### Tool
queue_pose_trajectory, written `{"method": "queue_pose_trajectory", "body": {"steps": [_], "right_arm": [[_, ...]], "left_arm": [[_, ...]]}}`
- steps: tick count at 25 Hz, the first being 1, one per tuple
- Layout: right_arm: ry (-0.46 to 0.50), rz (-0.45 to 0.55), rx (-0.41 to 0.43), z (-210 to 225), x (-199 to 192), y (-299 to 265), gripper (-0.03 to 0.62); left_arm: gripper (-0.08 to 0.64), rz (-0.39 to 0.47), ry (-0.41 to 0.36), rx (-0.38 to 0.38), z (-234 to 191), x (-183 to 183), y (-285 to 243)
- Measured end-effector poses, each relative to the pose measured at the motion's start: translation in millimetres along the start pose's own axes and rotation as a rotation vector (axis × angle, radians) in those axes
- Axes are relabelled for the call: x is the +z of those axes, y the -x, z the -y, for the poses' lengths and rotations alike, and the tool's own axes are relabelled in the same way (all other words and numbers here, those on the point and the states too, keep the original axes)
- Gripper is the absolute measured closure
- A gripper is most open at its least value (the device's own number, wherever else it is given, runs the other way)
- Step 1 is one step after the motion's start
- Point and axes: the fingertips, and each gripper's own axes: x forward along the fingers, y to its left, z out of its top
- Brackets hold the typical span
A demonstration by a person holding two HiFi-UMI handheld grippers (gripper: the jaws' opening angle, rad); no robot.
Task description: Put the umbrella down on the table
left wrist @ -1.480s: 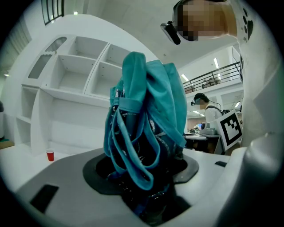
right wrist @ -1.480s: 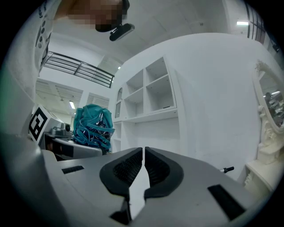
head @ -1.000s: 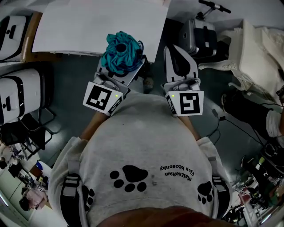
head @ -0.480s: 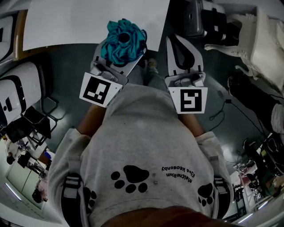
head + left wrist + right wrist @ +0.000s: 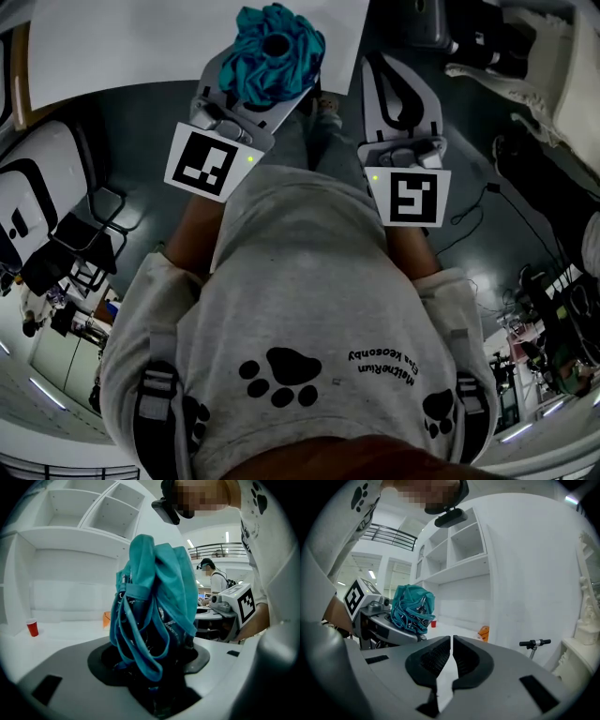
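A folded teal umbrella with bunched fabric and straps stands up out of my left gripper, which is shut on its dark lower end. In the left gripper view the umbrella fills the middle and hides the left gripper's pads. It hangs over the near edge of the white table. My right gripper is beside it on the right, jaws together and nothing between them. The right gripper view shows the right gripper shut, with the umbrella off to its left.
White shelves rise behind the table. A red cup and a small orange thing stand far back on it. Chairs are on the left, a scooter handlebar and white cloth on the right.
Both grippers have sunk and moved forward toward the white table. The umbrella has stayed in the left gripper and now reaches over the table's edge.
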Motion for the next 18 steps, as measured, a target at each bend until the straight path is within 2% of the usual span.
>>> {"method": "queue_pose_trajectory", "body": {"steps": [8, 18], "right_arm": [[-0.007, -0.055, -0.042, 12.8, -29.9, -42.0, 0.551], [-0.041, -0.085, -0.111, 12.0, -34.2, -76.6, 0.551]], "left_arm": [[0.291, -0.042, 0.034, -0.067, -33.3, -20.0, -28.6], [0.291, -0.11, 0.089, -0.171, -56.1, -17.6, -49.3]]}}
